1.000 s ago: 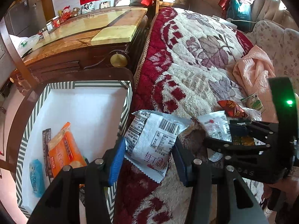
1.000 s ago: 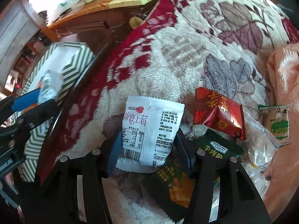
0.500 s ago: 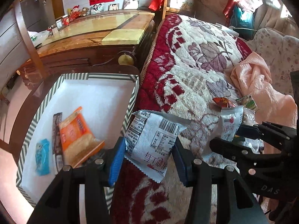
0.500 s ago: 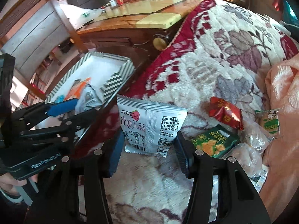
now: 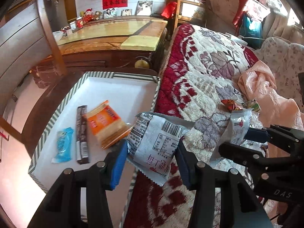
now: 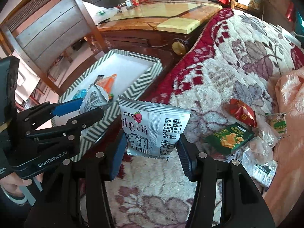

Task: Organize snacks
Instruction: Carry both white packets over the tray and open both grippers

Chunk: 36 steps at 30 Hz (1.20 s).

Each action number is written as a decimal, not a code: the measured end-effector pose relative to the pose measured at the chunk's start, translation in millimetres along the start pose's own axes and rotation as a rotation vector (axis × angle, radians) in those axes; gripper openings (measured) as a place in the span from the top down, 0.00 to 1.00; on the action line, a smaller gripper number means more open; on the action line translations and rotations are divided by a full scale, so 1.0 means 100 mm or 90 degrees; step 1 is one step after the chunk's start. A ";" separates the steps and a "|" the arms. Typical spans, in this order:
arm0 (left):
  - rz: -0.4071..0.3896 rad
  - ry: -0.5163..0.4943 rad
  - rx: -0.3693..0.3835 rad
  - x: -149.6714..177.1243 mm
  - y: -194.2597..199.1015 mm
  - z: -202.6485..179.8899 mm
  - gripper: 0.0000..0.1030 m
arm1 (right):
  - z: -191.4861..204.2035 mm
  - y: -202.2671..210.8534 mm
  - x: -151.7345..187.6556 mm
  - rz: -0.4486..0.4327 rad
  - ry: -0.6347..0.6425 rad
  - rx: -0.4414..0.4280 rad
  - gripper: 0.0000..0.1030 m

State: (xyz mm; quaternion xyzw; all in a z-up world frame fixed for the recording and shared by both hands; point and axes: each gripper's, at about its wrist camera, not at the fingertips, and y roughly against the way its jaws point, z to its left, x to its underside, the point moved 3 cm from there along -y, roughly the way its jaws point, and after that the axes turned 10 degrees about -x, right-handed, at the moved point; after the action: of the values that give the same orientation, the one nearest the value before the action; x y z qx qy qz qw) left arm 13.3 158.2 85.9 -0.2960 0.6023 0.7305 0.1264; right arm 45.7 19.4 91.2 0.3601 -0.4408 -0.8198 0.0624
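My left gripper (image 5: 151, 157) is shut on a white snack packet (image 5: 155, 142), held over the right rim of the striped box (image 5: 95, 75). My right gripper (image 6: 150, 152) is shut on a white strawberry snack packet (image 6: 153, 127), held above the blanket just right of the box (image 6: 144, 83). The box holds an orange cracker pack (image 5: 106, 123), a dark bar (image 5: 82, 133) and a blue packet (image 5: 62, 146). Each gripper shows in the other's view, the left (image 6: 91, 106) and the right (image 5: 239, 133).
A red packet (image 6: 242, 112), a green packet (image 6: 229, 136), a small green-white packet (image 6: 278, 122) and clear wrappers lie on the floral blanket (image 6: 237, 60) at right. A pink cloth (image 5: 266, 95) lies beyond. A wooden table (image 5: 114, 36) and chair stand behind the box.
Both grippers have lifted with their packets and moved left toward the striped box. The right packet has come up off the blanket and off the green packet.
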 end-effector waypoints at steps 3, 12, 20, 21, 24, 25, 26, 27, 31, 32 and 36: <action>0.001 0.014 -0.006 0.04 0.02 0.10 0.49 | 0.13 -0.01 -0.01 0.002 0.017 -0.004 0.50; 0.001 0.047 -0.034 0.13 0.05 0.42 0.49 | 0.44 -0.13 -0.08 0.014 0.054 -0.021 0.50; 0.011 0.081 -0.048 0.19 -0.01 0.69 0.49 | 0.67 -0.31 -0.16 0.037 0.085 -0.030 0.50; 0.012 0.085 -0.049 0.20 -0.03 0.72 0.49 | 0.70 -0.33 -0.17 0.040 0.089 -0.030 0.50; 0.019 0.095 -0.053 0.21 -0.08 0.78 0.49 | 0.77 -0.41 -0.21 0.048 0.100 -0.031 0.50; 0.022 0.101 -0.055 0.22 -0.10 0.80 0.49 | 0.78 -0.43 -0.22 0.050 0.103 -0.032 0.50; 0.025 0.104 -0.055 0.23 -0.12 0.83 0.49 | 0.80 -0.47 -0.24 0.055 0.107 -0.033 0.50; 0.028 0.109 -0.056 0.24 -0.14 0.86 0.49 | 0.82 -0.49 -0.25 0.057 0.110 -0.033 0.50; 0.039 0.124 -0.060 0.28 -0.21 0.97 0.49 | 0.88 -0.61 -0.32 0.069 0.121 -0.034 0.50; 0.042 0.127 -0.062 0.29 -0.23 1.00 0.49 | 0.89 -0.63 -0.34 0.071 0.123 -0.035 0.50; 0.052 0.140 -0.065 0.32 -0.29 1.10 0.49 | 0.92 -0.75 -0.40 0.082 0.128 -0.037 0.50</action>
State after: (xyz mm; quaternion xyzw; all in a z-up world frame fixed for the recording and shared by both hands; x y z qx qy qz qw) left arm -27.3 264.5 54.6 -0.3557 0.5859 0.7280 0.0145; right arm 31.4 144.0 86.9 0.4092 -0.4307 -0.7864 0.1692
